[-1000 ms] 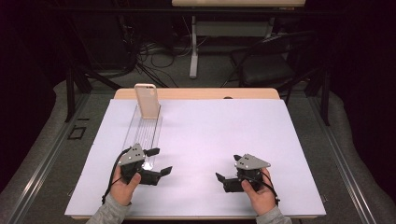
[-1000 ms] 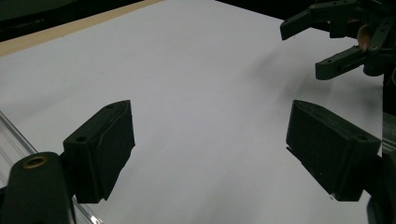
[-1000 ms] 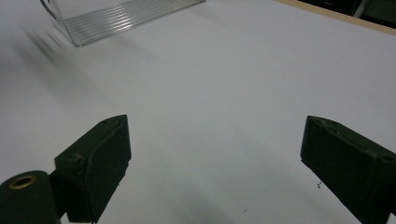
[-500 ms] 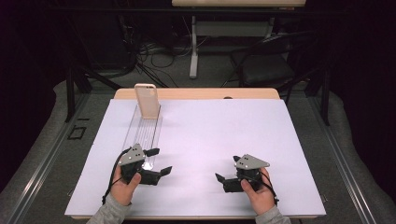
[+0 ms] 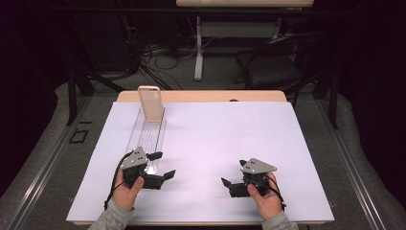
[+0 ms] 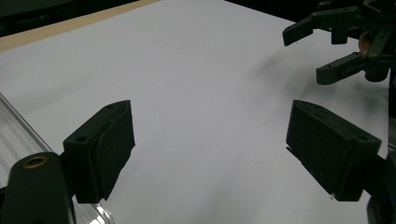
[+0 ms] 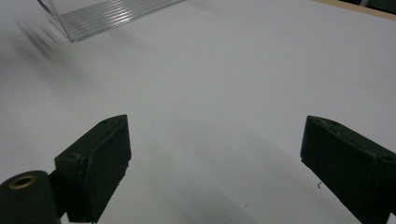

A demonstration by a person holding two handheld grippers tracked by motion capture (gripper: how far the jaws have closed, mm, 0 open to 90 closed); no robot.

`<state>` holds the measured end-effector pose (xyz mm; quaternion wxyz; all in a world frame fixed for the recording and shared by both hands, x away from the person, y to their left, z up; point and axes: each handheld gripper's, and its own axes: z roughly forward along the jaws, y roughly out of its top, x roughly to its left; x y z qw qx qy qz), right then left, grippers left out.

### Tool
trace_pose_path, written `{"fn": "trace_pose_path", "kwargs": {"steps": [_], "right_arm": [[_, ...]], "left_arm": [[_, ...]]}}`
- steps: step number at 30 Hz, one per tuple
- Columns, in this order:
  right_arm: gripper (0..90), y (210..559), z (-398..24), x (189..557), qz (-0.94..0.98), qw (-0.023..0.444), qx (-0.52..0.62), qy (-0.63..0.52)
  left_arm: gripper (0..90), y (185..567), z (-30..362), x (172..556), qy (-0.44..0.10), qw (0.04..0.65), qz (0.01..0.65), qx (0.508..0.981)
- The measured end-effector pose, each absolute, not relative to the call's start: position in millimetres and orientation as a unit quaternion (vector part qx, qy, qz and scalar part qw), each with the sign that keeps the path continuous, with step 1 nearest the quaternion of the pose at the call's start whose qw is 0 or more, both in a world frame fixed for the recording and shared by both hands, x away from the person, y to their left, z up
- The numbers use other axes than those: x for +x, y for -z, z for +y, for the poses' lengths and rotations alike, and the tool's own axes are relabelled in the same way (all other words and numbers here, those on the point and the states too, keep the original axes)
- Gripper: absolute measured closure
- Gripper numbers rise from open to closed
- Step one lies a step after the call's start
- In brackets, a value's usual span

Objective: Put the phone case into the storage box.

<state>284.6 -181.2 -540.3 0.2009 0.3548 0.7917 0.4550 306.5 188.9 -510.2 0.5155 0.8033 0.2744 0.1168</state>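
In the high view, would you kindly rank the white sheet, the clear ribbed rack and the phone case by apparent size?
1. white sheet, by far the largest.
2. clear ribbed rack, long and narrow.
3. phone case, standing at the rack's far end, which may shrink it slightly.

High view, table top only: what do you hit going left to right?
Left claw beside the near end of the clear ribbed rack, with the beige phone case standing at the rack's far end → bare white sheet → right claw.

Dark room; chair (image 5: 273, 67) behind table (image 5: 201, 96)
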Motion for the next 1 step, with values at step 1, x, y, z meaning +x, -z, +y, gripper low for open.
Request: {"fn": "trace_pose_path", "kwargs": {"steps": [1], "right_arm": [[8.3, 540.3, -181.4, 284.7, 0.792, 0.201, 0.355, -0.455]], "left_arm": [[15.6, 510.2, 189.0, 306.6, -0.117, 0.515, 0.275, 0.803]]}}
